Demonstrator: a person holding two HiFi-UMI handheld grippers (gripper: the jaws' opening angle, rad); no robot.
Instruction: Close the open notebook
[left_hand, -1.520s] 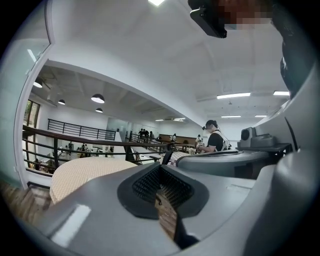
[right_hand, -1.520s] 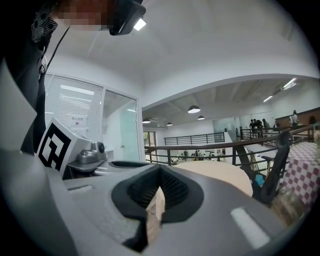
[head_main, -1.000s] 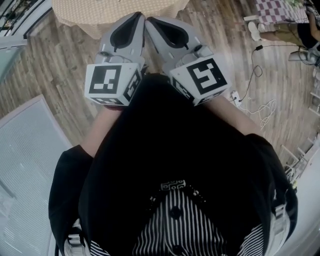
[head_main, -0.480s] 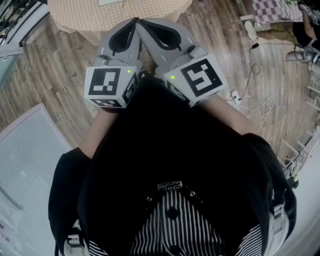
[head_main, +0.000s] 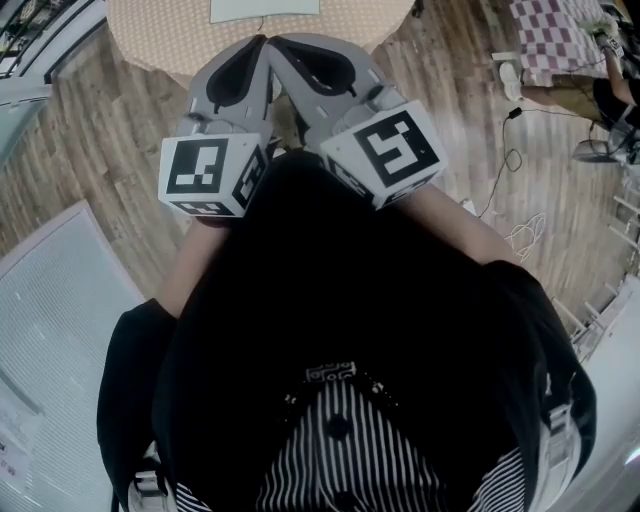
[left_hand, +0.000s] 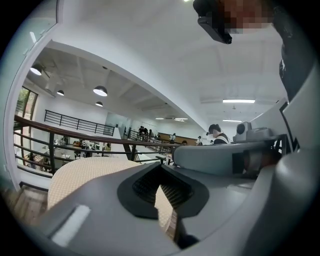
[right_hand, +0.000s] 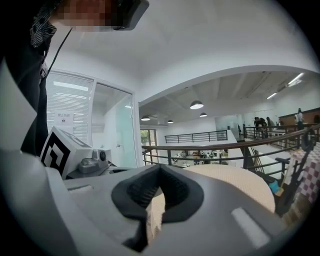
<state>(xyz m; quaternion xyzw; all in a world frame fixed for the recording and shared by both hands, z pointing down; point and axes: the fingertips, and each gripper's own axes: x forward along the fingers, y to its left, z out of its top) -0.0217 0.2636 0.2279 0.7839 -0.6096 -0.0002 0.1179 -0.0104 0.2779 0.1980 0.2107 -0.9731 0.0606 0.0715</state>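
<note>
Notebook (head_main: 265, 8): a pale flat rectangle lying on the far part of the round table (head_main: 160, 40). Only its near edge shows; the rest is cut by the top of the head view, so open or closed cannot be told. Nothing touches it.

Table: beige patterned cloth. It shows in both gripper views as a broad tan disc beyond the jaws.

Left gripper (head_main: 258, 45): on the near side of the table, tips over its near edge and well short of the notebook. Jaws pressed together, nothing between them; the left gripper view (left_hand: 161, 174) shows the dark pads meeting at the tip.

Right gripper (head_main: 285, 45): just beside the left gripper, their tips nearly touching, over the same near edge of the table. Jaws pressed together and empty, confirmed in the right gripper view (right_hand: 159, 170).

Marker cubes (head_main: 205, 175) (head_main: 385, 150): back from the table, against the person's black top (head_main: 340, 300).

Wooden floor (head_main: 100, 180): around the table. White cable (head_main: 520, 235): on the floor right of the table. Dark railing (left_hand: 75, 135): beyond the table.
</note>
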